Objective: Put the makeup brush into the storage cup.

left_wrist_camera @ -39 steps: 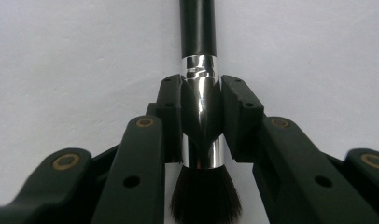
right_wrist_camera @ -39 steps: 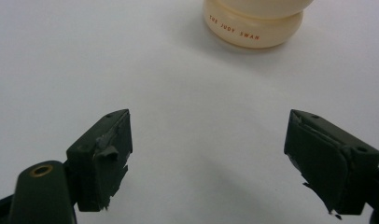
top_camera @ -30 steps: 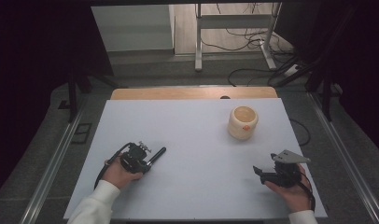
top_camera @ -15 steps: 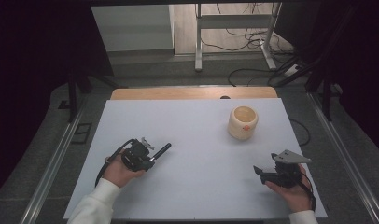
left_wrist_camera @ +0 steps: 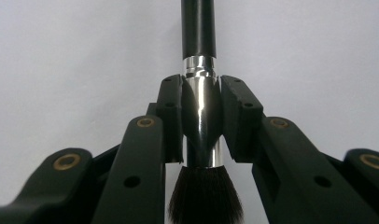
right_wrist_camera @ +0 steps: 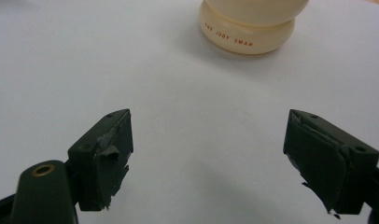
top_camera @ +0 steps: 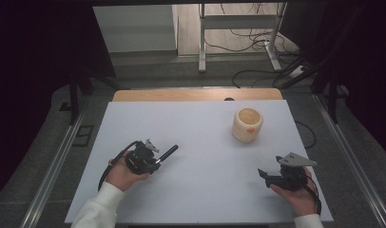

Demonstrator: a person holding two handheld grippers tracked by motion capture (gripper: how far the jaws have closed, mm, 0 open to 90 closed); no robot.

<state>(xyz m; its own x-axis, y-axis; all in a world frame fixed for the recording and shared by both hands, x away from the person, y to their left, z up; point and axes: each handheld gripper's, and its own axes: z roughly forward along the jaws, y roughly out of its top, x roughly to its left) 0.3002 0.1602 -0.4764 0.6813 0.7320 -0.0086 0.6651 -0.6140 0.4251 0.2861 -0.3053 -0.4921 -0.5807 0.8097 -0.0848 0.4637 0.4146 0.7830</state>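
My left gripper [top_camera: 155, 160] at the table's front left is shut on a makeup brush [top_camera: 168, 152] whose black handle points right and away. In the left gripper view the jaws clamp the brush's shiny silver ferrule [left_wrist_camera: 200, 116], dark bristles [left_wrist_camera: 204, 196] toward the camera, black handle [left_wrist_camera: 198, 28] running away. A cream wooden cup [top_camera: 247, 124] with an orange mark stands at the right rear of the white table [top_camera: 200, 137]. My right gripper [top_camera: 265, 175] rests at the front right, open, nothing between its pads [right_wrist_camera: 115, 144]. The cup's base [right_wrist_camera: 250, 32] with red lettering lies ahead of it.
A bare wooden strip [top_camera: 196, 95] edges the table's far side. Beyond it are a desk frame [top_camera: 238, 33] and cables [top_camera: 262, 76] on the floor. Metal rails [top_camera: 58, 156] run along both sides of the table.
The left hand has lifted and turned slightly, swinging the brush handle outward to the right and away. The right gripper has stayed in place.
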